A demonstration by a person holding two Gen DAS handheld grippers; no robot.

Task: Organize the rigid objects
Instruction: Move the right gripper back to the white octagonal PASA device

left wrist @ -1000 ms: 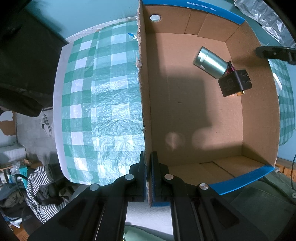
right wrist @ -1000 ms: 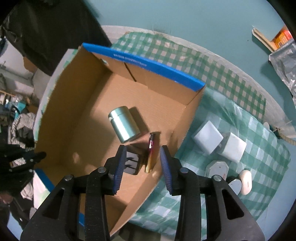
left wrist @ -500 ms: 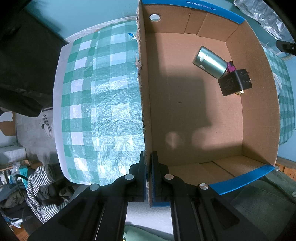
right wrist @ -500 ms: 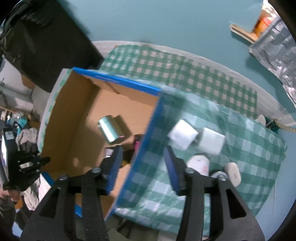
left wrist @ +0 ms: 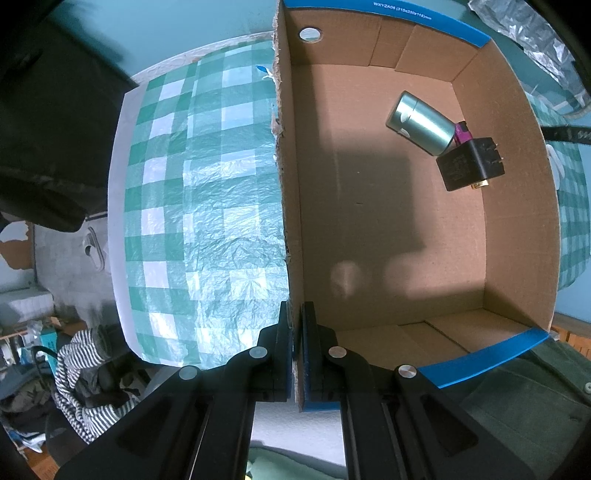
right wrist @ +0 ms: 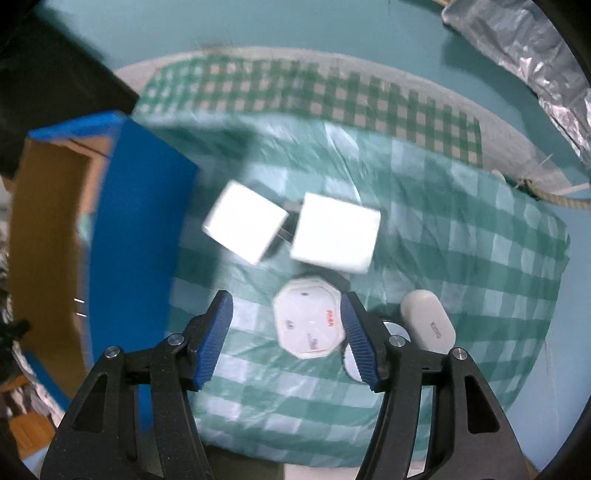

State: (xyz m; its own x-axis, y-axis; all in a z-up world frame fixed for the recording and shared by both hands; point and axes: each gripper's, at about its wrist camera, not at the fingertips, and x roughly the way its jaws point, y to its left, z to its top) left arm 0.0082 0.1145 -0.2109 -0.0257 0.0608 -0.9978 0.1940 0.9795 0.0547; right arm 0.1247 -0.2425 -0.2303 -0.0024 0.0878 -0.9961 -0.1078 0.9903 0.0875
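blue box rim (left wrist: 413, 9): "wxyza06"

A lived-in room of a home. A table (left wrist: 118, 236) covered with a green-and-white checked plastic cloth (left wrist: 207, 206) stands before teal-painted walls (right wrist: 258, 26). At near left, a heap of clothing, including a black-and-white striped garment (left wrist: 79, 373), lies beside the table. A slipper (left wrist: 92, 247) rests on the grey floor at left, where wall paint has flaked off (left wrist: 16, 247).
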